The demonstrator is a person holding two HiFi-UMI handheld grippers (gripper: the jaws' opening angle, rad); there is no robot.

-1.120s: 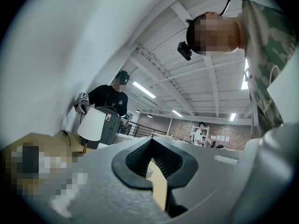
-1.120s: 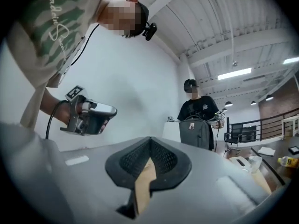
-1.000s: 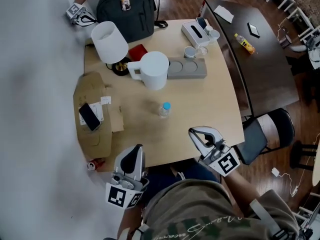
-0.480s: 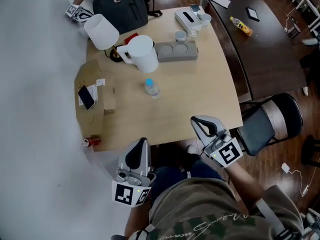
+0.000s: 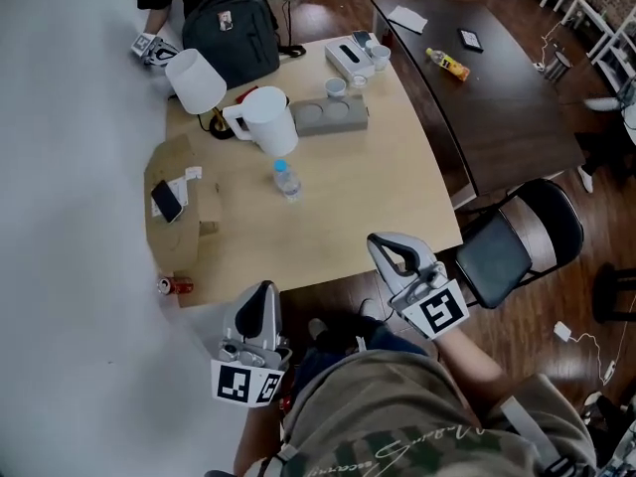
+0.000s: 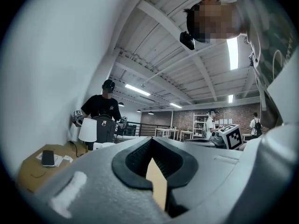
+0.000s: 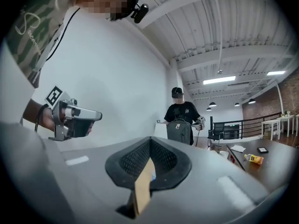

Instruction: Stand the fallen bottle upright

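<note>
Bottle (image 5: 286,180) stands upright with its blue cap on top, mid-way across the pale wooden table (image 5: 388,187), just in front of the white jug (image 5: 268,120). Lamp (image 5: 195,80) and backpack (image 5: 234,33) sit at the far edge, and a phone (image 5: 166,201) lies on cardboard (image 5: 189,246). A dark table (image 5: 497,107) and a chair (image 5: 517,241) stand to the right. Left gripper (image 5: 262,294) and right gripper (image 5: 384,247) hang off the near edge, well apart from the bottle, both with jaws closed on nothing.

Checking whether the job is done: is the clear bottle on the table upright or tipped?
Upright. The bottle stands free on the table, its blue cap on top, seen from above.
</note>
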